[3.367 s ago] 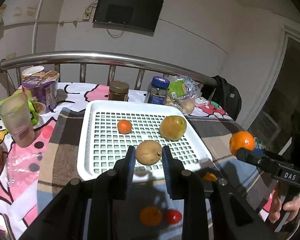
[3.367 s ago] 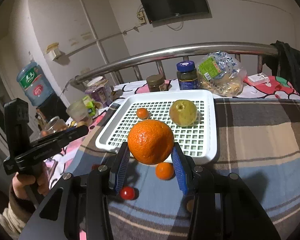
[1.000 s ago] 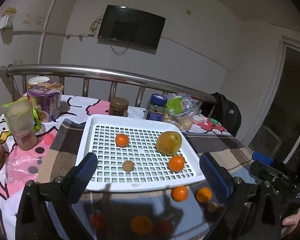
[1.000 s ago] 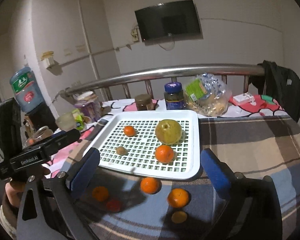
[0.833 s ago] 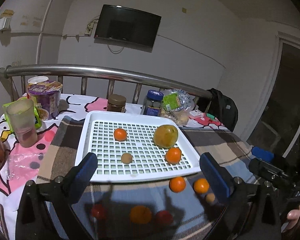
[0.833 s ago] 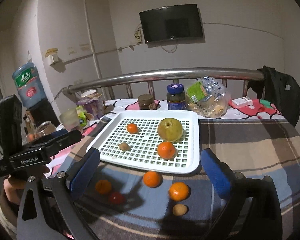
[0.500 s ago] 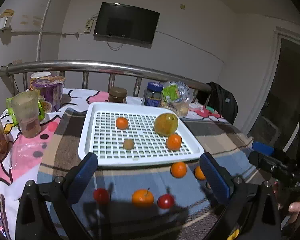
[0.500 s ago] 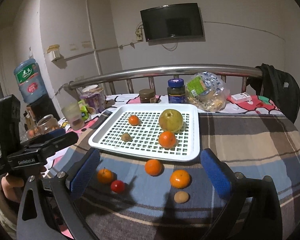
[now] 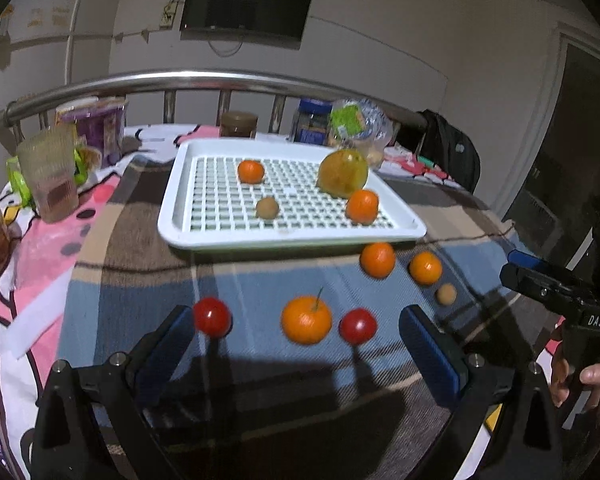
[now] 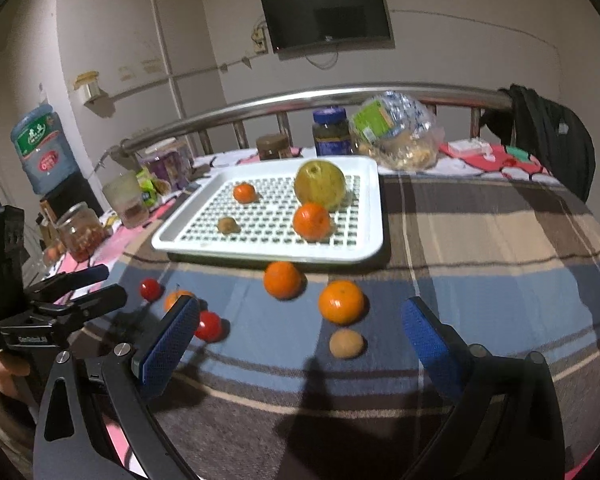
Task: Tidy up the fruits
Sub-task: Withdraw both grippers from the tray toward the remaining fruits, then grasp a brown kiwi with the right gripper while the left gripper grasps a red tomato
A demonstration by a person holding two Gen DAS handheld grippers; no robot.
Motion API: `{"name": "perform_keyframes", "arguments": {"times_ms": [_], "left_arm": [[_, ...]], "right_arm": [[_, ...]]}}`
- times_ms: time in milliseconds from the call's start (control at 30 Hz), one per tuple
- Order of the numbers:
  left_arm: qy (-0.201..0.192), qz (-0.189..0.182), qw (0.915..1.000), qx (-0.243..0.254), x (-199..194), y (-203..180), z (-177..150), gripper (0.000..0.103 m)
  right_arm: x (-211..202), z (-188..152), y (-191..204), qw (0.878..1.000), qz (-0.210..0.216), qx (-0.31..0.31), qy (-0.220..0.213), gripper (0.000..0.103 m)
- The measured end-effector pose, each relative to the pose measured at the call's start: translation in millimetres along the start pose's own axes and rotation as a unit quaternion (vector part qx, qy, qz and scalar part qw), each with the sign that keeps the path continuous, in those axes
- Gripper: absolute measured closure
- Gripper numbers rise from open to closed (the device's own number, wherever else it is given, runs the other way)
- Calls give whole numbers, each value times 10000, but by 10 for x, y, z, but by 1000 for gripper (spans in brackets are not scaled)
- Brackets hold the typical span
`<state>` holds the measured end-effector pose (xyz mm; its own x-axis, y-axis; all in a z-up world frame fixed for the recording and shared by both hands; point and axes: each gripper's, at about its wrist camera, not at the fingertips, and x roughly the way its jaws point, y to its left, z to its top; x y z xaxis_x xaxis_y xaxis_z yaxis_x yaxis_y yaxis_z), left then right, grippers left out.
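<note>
Both tools are spread wide with nothing between their blue pads. The left tool point(image 9: 296, 354) hangs low over the near edge of the desk, and the right tool point(image 10: 300, 346) does the same further to the right; each shows in the other's view, gripped by a hand point(image 9: 572, 380) at the frame's edge.

On the checked cloth point(image 10: 480, 240) nearest the tools lie the loose fruits. In the left view a red tomato point(image 9: 212, 317) sits just inside the left pad, then an orange with a stem point(image 9: 306, 319), then a second tomato point(image 9: 357, 325) just beside it. To the right lies a small brown fruit point(image 10: 346, 343), with two more oranges beyond it: one point(image 10: 341, 302) near the brown fruit, the other point(image 10: 283, 279) close to the front rim of the tray.

The white slotted tray point(image 9: 204, 236) rests further back on the cloth. It holds an orange point(image 9: 362, 206) at the front right, touching or nearly touching a large yellow-green fruit point(image 9: 342, 173) behind it, a small brown fruit point(image 9: 267, 207) near the middle, and a small orange point(image 9: 251, 171) towards the back.

Behind the tray stand two jars point(image 10: 331, 131), a bag of food point(image 10: 396, 132), cups point(image 9: 50, 172) to the left and a steel rail point(image 10: 340, 98). A dark screen point(image 10: 326, 12) hangs on the wall.
</note>
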<state>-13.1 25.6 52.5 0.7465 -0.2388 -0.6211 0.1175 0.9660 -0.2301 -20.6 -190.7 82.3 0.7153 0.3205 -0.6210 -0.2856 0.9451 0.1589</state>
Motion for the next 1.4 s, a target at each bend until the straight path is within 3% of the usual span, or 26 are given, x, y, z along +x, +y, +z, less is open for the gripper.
{"name": "perform_keyframes", "arguments": {"times_ms": [200,367,600,833,933,1000,1167,1400], "left_arm": [[210,118,9995,-226,72,199,-92,1],[307,198,9987,-351,140,333,-93,10],[613,289,9968,-422,342,463,-123,28],[686,422,9957,-467,481,517,-17,44],[726,472,9954,-413,544,514,24,64],[804,502,9945,-441,591,532,10,72],[747,464,9951,-446,549,528,1,72],[453,292,9975,-467,318,439,49,72]], "right_arm": [[130,-107,-44,9997,-12,26,234,1],[310,-180,-52,9984,-135,-19,551,4],[471,-274,-76,9957,-367,-121,839,19],[627,-309,-121,9927,-496,-61,1101,41],[678,-313,-132,9916,-572,-56,1161,54],[695,-310,-130,9911,-627,-75,1168,58],[705,-297,-138,9908,-763,-135,1110,76],[544,-255,-122,9945,-487,-15,922,77]]}}
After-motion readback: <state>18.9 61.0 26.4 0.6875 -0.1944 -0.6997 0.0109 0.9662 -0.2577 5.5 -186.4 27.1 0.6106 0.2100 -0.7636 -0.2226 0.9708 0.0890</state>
